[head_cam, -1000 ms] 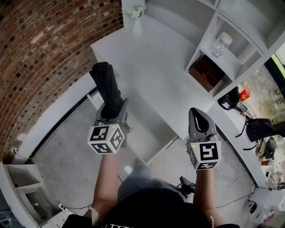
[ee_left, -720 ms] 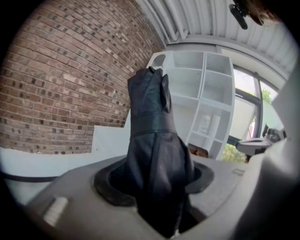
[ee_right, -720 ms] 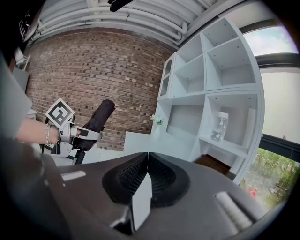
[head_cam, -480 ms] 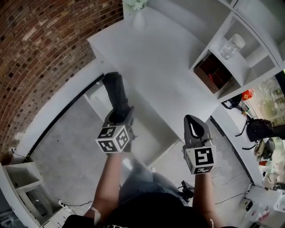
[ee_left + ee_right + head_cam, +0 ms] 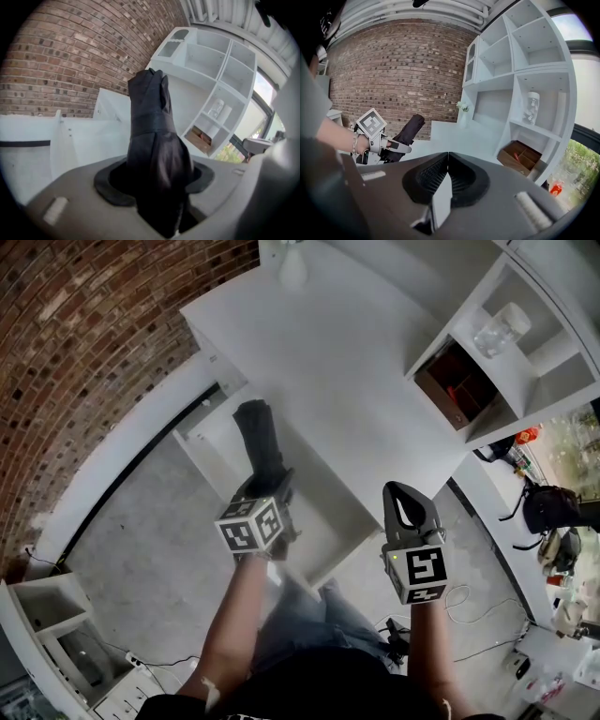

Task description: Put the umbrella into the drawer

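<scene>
The left gripper [image 5: 270, 480] clamps, right gripper's [image 5: 402, 491] jaws meet.

Head view downward, gripper views share shelves [image 5: 225, 70]

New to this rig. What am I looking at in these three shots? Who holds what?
No robot here: a person holds a two-jaw tool in each hand. The top-down picture comes from a camera on the person's head; the other two ride on each tool, looking along its jaws. The left tool is shut on a folded black umbrella, over an open white drawer of a white desk. The right tool is shut and empty. The shelf beside holds a jar and a wooden box.
</scene>
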Available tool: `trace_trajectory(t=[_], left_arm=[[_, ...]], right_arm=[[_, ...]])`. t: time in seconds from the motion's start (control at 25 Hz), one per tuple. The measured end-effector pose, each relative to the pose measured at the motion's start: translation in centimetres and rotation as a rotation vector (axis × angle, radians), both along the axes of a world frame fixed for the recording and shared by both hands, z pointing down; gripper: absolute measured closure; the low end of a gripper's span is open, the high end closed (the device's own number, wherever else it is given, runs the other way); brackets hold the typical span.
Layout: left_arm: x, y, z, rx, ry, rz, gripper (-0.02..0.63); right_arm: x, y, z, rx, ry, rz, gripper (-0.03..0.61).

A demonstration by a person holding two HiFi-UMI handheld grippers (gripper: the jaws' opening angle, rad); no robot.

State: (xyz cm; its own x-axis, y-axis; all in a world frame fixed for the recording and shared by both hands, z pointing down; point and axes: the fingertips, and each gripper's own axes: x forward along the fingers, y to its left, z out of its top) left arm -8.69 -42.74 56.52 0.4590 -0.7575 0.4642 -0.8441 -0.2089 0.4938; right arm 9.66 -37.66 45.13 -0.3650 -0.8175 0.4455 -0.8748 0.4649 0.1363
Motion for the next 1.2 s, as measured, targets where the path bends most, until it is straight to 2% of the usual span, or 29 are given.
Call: trace_trajectory(t=[0.28,0.48,0.76,1.2], left_arm=[[0.8,0.3,4.3,-0.143,0.041,-0.023,0.365],[1.3,0.6,7.1,-0.225,0.036,-0.022,0.365],[2.7,1.2,11.5,-0.381,0.043,-0.044,0.362],[6.0,3.0,16.8,-0.511,-0.049,0.054,0.356]], right_arm=[[-0.4,-0.8,0.8,-0.016,-0.011,-0.022,0.572],[0.0,-0.8,1.3,-0.03,-0.014,-0.015,0.572],[1.4,-0.2,2.3,-0.056,-0.007,0.008,0.572],[2.8,0.4,3.5,-0.085,0.001,0.022,0.574]])
